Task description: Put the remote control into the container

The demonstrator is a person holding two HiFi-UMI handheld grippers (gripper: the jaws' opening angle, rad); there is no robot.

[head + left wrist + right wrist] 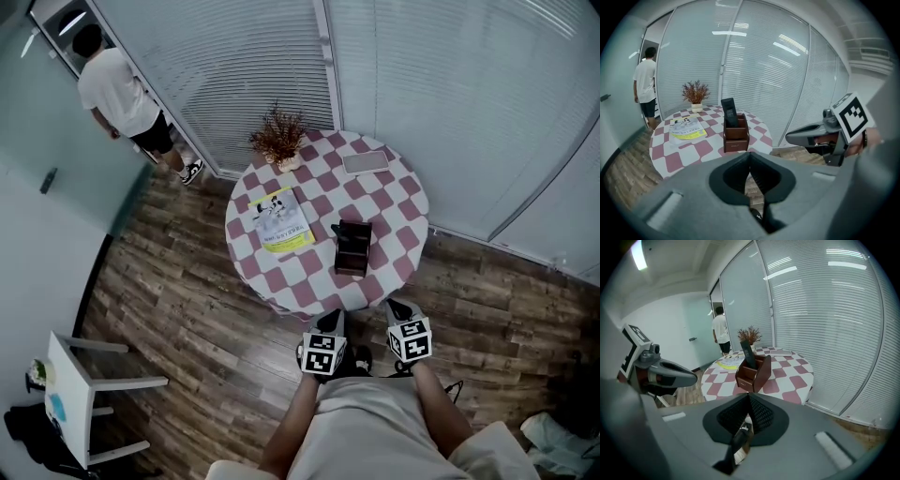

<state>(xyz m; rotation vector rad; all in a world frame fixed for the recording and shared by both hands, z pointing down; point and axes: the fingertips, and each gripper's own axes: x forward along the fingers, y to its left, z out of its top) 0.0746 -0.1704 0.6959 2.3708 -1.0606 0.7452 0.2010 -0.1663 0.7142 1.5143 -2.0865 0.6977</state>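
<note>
Head view: remote control [351, 232] in container [352, 261] at twelve o'clock; left gripper [334, 322], right gripper [397, 309] pressed together, empty; we judge no further move needed.

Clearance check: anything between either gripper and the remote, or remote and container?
Nothing visible. The remote already stands in the container; only bare table separates it from the left gripper and right gripper, both shut.

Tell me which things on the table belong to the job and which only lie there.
Job: remote control, standing in the container.
Lying about: booklet, dried plant, grey pad.
</note>
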